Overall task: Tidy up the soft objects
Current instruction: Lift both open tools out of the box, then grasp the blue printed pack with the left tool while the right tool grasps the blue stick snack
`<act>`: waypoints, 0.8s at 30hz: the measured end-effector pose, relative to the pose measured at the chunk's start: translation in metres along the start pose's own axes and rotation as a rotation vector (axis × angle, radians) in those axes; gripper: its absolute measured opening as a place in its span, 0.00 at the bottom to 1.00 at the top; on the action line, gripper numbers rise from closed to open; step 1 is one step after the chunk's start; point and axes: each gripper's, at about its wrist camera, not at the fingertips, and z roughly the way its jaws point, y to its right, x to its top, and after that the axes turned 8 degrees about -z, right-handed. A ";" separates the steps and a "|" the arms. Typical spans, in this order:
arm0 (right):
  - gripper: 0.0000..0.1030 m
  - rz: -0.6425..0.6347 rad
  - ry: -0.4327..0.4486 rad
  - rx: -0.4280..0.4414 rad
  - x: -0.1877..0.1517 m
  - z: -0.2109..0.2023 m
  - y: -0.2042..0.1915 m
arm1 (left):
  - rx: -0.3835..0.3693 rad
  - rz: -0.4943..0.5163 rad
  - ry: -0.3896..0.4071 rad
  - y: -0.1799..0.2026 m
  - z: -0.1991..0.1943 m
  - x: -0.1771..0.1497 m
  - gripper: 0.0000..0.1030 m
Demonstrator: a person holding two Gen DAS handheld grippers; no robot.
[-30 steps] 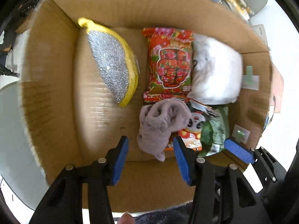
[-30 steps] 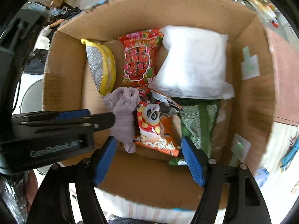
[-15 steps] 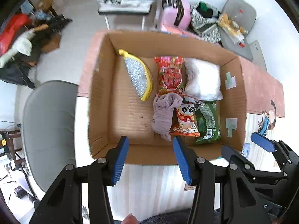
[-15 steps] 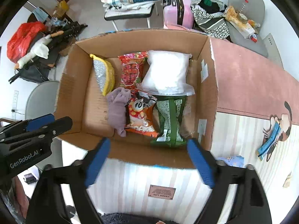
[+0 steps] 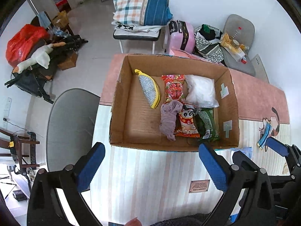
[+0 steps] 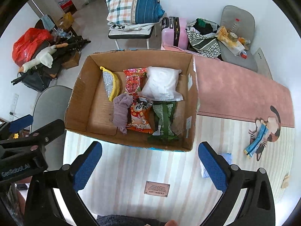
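I hold both grippers above a striped mat, looking down into an open cardboard box (image 5: 228, 101). My left gripper (image 5: 152, 164) has its blue ribbed fingers (image 5: 90, 166) spread wide with nothing between them; my right gripper (image 6: 149, 164) is spread just as wide and also empty.

Inside the box, a yellow-rimmed scouring pad (image 5: 149, 89) with a glittery silver mesh face leans near the far left. Beside it lies a glossy red snack packet (image 5: 174, 90), and next to that a puffy white plastic bag (image 5: 201, 92). In the near row, a crumpled mauve cloth (image 5: 168, 118) lies partly over the edge of an orange panda snack bag (image 5: 188, 125), with a crinkled green packet (image 5: 207, 125) on the far side of that bag.

The right wrist view shows things the left one crops or hides: a blue stick-shaped wrapper (image 6: 256, 141) lying on a cartoon cat print, and a pale blue scrap (image 6: 225, 156) close behind my right finger. It also catches the left gripper's black body from the side at the frame's left edge. The left wrist view in turn shows the right gripper's blue fingertip low at its right edge, and more of a grey chair seat (image 5: 71, 124) beside the box.
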 end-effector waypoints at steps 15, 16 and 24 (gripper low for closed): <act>1.00 0.139 0.063 0.033 -0.051 -0.041 0.107 | 0.013 0.067 0.096 0.102 -0.038 -0.030 0.99; 1.00 0.159 0.055 0.021 -0.057 -0.041 0.124 | 0.001 0.076 0.081 0.116 -0.033 -0.034 0.99; 1.00 0.366 -0.112 -0.057 -0.123 0.001 0.291 | -0.109 0.227 -0.192 0.245 0.062 -0.074 0.99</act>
